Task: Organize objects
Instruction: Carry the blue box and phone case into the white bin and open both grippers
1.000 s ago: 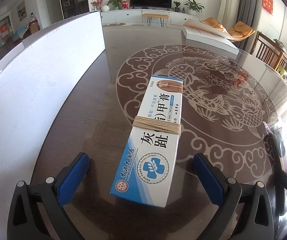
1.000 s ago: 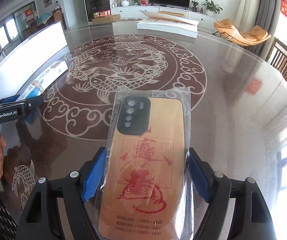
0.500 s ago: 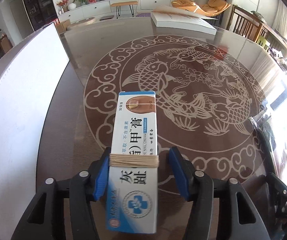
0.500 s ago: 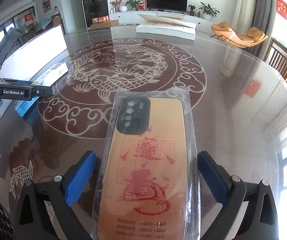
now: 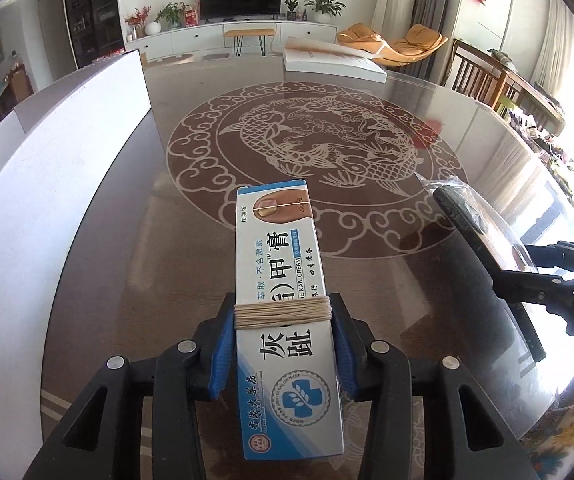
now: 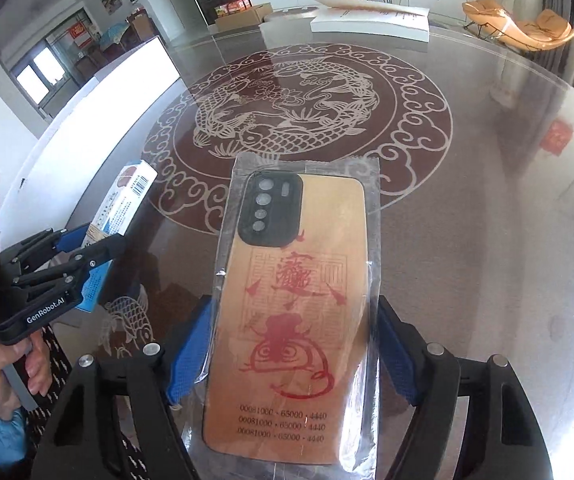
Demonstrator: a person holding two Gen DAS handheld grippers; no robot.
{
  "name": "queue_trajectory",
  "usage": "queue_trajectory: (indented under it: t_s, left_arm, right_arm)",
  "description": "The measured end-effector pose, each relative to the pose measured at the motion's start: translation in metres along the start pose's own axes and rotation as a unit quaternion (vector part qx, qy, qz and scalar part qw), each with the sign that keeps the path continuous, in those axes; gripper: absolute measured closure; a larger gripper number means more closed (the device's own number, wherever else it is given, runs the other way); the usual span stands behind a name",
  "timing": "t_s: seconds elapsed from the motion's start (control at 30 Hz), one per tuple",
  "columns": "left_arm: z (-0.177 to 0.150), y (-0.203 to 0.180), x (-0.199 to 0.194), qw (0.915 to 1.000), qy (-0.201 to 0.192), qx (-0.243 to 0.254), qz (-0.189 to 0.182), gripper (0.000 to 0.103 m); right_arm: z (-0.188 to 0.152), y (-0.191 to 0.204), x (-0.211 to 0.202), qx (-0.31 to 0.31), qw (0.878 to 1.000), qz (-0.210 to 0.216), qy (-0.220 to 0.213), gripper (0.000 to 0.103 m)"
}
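Editor: Ointment box [image 5: 283,272], where is it seen?

Captioner: It is gripped lengthwise by the left gripper [image 5: 283,320], near the surface's [image 5: 127,240] left edge, beside a white board [image 5: 67,140] stood along that edge. Its far end is pointed toward the fish medallion [image 5: 315,148] at the centre. A band of tan string [image 5: 283,312] is wound around it, right where the blue fingers [image 5: 223,344] are pressed against its two long sides. Those fingers have just been closing, with the box between them.

Editor: Phone case [image 6: 299,312], how is it held?

Captioner: It is sealed in a clear plastic sleeve [image 6: 371,220] and pinched on both long edges by the right gripper [image 6: 291,320], camera cutout away from the lens, red print facing up. Its fingers have also just been closing on it. From the left wrist camera, the case is seen tilted and lifted off the glass toward the surface's right edge.

Editor: Anything else recorded?

Captioner: A hand [image 6: 11,364] is seen wrapped around the left gripper's handle. A flat white carton [image 5: 327,66] is laid at the far edge.
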State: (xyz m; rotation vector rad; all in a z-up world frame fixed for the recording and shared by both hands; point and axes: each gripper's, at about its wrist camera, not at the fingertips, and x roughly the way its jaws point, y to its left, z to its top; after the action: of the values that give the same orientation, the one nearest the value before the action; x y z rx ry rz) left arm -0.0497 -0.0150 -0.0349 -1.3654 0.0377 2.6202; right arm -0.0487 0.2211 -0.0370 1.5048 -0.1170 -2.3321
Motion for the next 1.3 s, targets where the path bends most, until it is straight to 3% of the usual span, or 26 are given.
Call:
queue_trajectory:
  t_s: [0.2,0.33,0.43,0.67,0.83,0.93,1.0,1.07,1.1,1.17,1.3]
  left_arm:
    - [0.019,0.033,-0.064,0.9969,-0.059,-0.045,-0.027,0.06]
    - [0.042,0.088,-0.118,0.9921,-0.104,-0.07,0.007,0.06]
    - [0.05,0.149,-0.139,0.9856,-0.117,-0.11,0.054,0.06]
    - [0.046,0.278,-0.118,0.9683,-0.062,-0.192,0.147,0.06]
    - [0.034,0.324,-0.08,0.9602,0.003,-0.226,0.165,0.06]
    - [0.019,0.333,-0.066,0.9532,0.04,-0.253,0.161,0.057]
    - [0.012,0.333,-0.063,0.9509,0.052,-0.257,0.165,0.042]
    - [0.009,0.328,-0.067,0.9494,0.053,-0.249,0.184,0.009]
    - [0.009,0.323,-0.072,0.9489,0.045,-0.241,0.198,0.007]
    - [0.011,0.316,-0.079,0.9492,0.03,-0.225,0.218,0.003]
    - [0.022,0.315,-0.102,0.9353,0.003,-0.224,0.274,0.002]
  right_arm:
    - [0.034,0.035,-0.038,0.01,0.996,0.07,-0.047,0.026]
    - [0.075,0.098,-0.05,-0.051,0.992,0.093,-0.071,0.026]
    - [0.105,0.162,-0.042,-0.091,0.985,0.126,-0.078,0.026]
    - [0.173,0.332,0.006,-0.161,0.963,0.204,-0.069,0.026]
    - [0.197,0.415,0.081,-0.201,0.966,0.162,-0.033,0.026]
    - [0.189,0.443,0.14,-0.235,0.965,0.113,0.039,0.026]
    - [0.18,0.451,0.169,-0.242,0.963,0.08,0.083,0.025]
    - [0.174,0.451,0.179,-0.241,0.962,0.086,0.095,0.022]
    - [0.172,0.451,0.179,-0.239,0.962,0.089,0.095,0.012]
    - [0.171,0.449,0.174,-0.235,0.964,0.09,0.084,0.005]
    - [0.184,0.443,0.159,-0.232,0.965,0.094,0.072,0.004]
